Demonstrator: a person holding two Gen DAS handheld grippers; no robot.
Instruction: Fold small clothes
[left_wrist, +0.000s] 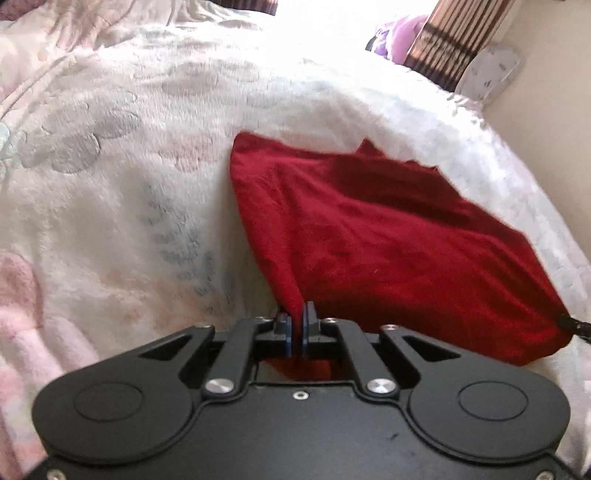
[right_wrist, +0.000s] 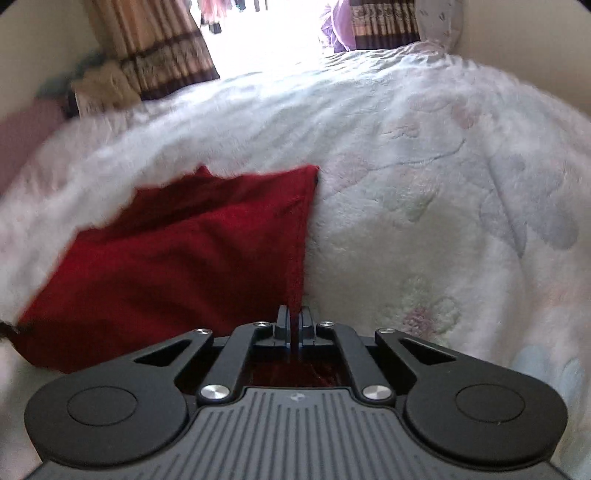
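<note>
I saw the red garment (left_wrist: 373, 243) lying on the pale floral blanket (left_wrist: 110, 177), both near corners pinched. My left gripper (left_wrist: 296, 317) had its jaws clamped on the garment's left near corner; a little cloth bunched behind the pads, out of clear sight. My right gripper (right_wrist: 294, 320) had its jaws clamped on the right near edge of the garment (right_wrist: 177, 266). Its far edge was blurred, so I could not make out its shape. Beyond the blanket, striped curtains (right_wrist: 162, 48) were washed out by glare

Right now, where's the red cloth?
The red cloth lies on the white floral blanket, its near corners pinched in the left claw and right claw.
</note>
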